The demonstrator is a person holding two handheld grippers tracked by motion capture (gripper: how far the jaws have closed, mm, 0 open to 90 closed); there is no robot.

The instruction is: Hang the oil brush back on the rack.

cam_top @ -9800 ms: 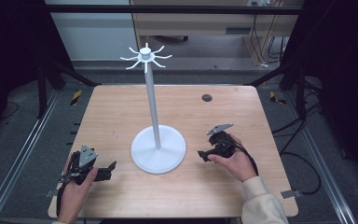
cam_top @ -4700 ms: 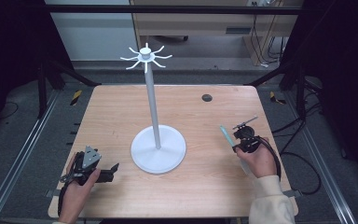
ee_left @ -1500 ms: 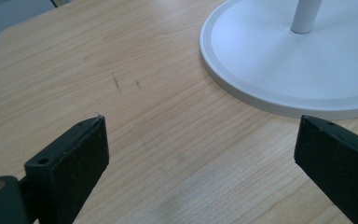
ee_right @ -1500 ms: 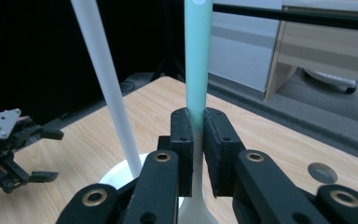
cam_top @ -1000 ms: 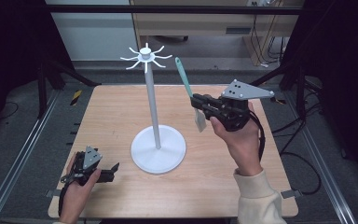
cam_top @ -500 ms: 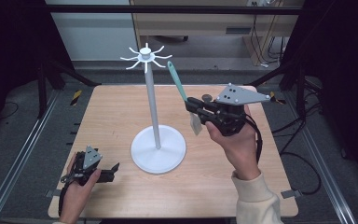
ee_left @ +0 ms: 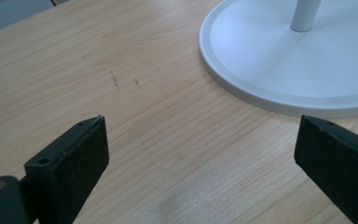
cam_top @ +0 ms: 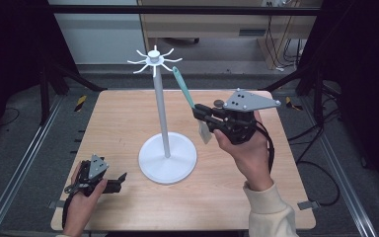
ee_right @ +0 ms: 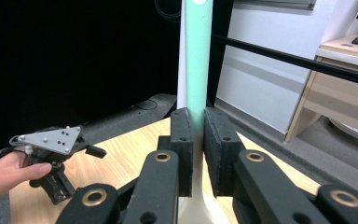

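My right tongs [cam_top: 201, 114] are clenched on a teal-handled spatula [cam_top: 183, 90], raised above the table [cam_top: 256, 197] beside the white hook stand [cam_top: 161, 108]. My left tongs [cam_top: 121, 178] rest released near the stand's base.

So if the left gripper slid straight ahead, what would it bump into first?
Probably the stand's white base. The left gripper, jaws wide apart, points across bare table with the base ahead and to the right. How squarely it would hit is hard to judge.
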